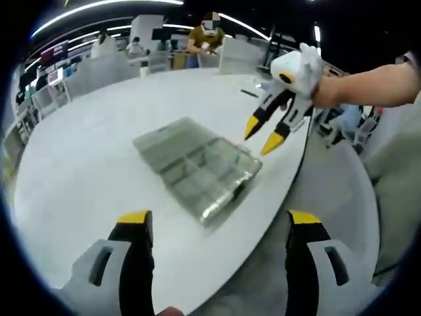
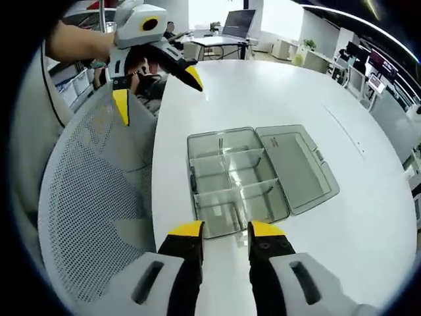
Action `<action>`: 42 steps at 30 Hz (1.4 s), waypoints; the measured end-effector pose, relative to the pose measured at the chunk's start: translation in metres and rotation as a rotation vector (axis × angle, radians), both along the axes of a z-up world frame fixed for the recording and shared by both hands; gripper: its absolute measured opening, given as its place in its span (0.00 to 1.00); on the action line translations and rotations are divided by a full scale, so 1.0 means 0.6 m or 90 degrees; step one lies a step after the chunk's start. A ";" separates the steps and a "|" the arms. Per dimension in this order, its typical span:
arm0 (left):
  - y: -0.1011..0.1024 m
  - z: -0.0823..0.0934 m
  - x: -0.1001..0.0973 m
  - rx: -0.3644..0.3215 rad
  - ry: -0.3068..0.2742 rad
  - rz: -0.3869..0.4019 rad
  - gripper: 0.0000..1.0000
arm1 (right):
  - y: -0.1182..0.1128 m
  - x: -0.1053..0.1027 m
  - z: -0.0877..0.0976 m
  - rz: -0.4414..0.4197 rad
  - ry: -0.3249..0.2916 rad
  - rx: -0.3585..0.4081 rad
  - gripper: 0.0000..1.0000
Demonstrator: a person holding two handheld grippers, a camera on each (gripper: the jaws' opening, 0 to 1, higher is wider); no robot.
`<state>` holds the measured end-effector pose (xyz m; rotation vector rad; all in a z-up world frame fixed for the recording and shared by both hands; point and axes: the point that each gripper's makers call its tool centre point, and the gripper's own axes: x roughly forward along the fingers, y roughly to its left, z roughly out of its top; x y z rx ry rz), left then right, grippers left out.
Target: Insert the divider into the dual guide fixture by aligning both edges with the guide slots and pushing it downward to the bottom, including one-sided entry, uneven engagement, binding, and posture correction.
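Left tongs (image 1: pixel 217 227) spread wide, right tongs (image 2: pixel 227 229) narrowly apart above compartment box (image 2: pixel 253 174).

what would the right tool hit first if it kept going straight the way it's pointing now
Probably the clear compartment box: the right tool points at its near edge, where dividers cross inside the open tray. Its tips look just short of it above the white table, though depth is hard to judge.

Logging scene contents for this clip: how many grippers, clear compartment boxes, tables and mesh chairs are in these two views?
Grippers: 2, the left gripper open in the air, the right gripper with jaws apart near the box
Clear compartment box: 1, lid open flat
White table: 1
Mesh chair: 1
Total: 5
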<state>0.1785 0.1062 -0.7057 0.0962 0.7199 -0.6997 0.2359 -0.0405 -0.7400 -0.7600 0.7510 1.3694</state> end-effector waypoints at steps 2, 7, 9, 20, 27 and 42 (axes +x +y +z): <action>0.007 -0.001 0.000 0.005 0.000 -0.002 0.81 | 0.001 -0.001 0.006 -0.015 0.000 0.014 0.25; 0.018 0.000 0.000 0.014 -0.002 -0.014 0.81 | 0.005 -0.009 0.016 -0.043 0.004 0.038 0.31; 0.026 0.000 0.004 0.018 -0.002 -0.017 0.81 | 0.006 -0.015 0.018 -0.046 0.004 0.044 0.32; 0.060 -0.002 0.011 0.039 -0.008 -0.034 0.80 | 0.010 -0.045 0.025 -0.077 0.003 0.069 0.38; 0.078 -0.006 0.011 0.055 -0.005 -0.044 0.80 | 0.006 -0.054 0.032 -0.108 0.012 0.095 0.40; 0.123 -0.022 0.013 0.101 -0.006 -0.073 0.78 | -0.012 -0.085 0.036 -0.139 0.018 0.122 0.43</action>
